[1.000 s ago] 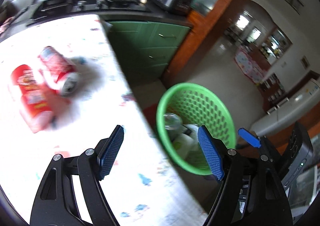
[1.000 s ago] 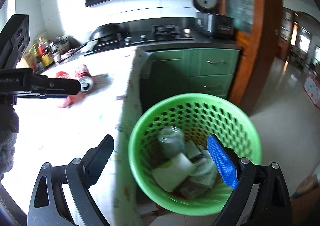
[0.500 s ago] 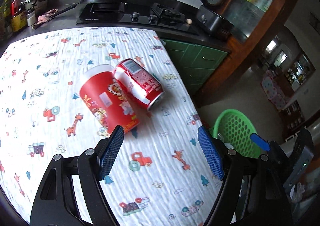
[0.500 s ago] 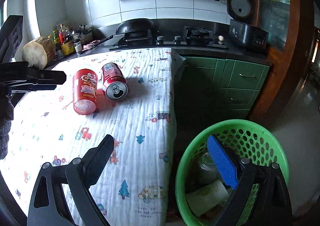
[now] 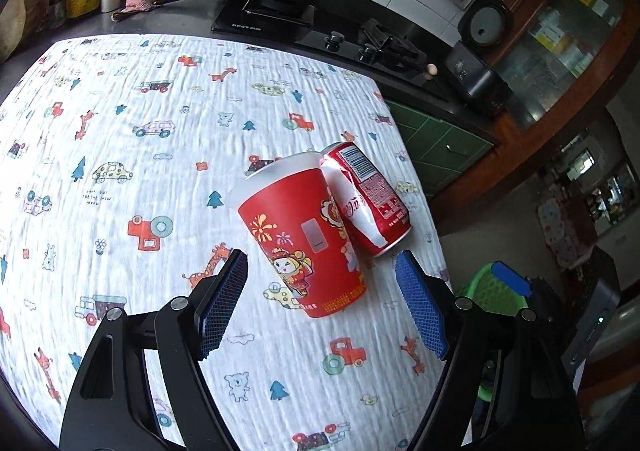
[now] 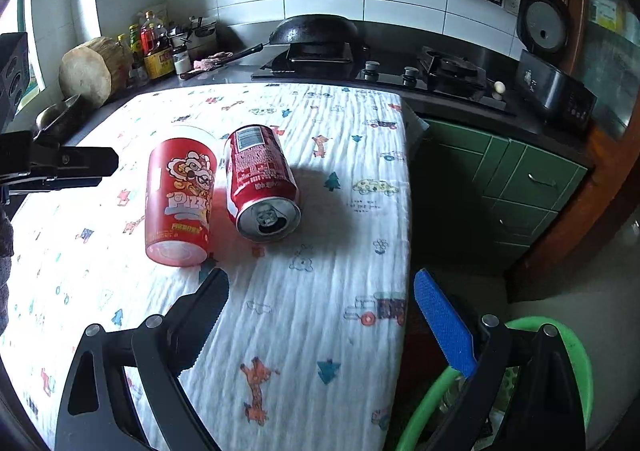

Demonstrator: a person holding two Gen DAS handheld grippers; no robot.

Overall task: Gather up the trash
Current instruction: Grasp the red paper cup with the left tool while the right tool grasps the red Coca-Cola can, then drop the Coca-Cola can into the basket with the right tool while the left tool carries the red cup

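A red paper cup (image 5: 304, 235) lies on its side on the patterned tablecloth (image 5: 120, 155), touching a red soda can (image 5: 368, 199) that lies beside it. My left gripper (image 5: 322, 305) is open and empty, its jaws just short of the cup's base. My right gripper (image 6: 320, 327) is open and empty over the table's right edge, short of the cup (image 6: 180, 195) and can (image 6: 260, 183). The green basket (image 6: 576, 371) sits on the floor below the right gripper, mostly hidden; it also shows in the left wrist view (image 5: 492, 295).
A stove with a black wok (image 6: 316, 31) and a rice cooker (image 6: 548, 59) stand on the counter behind the table. Bottles and a wood block (image 6: 88, 71) are at the back left. Green cabinets (image 6: 512, 187) stand to the right. The left gripper's body (image 6: 52, 167) reaches in from the left.
Both grippers have swung from over the basket toward the table. The cup and can now sit close in front of the left gripper. Both stay open.
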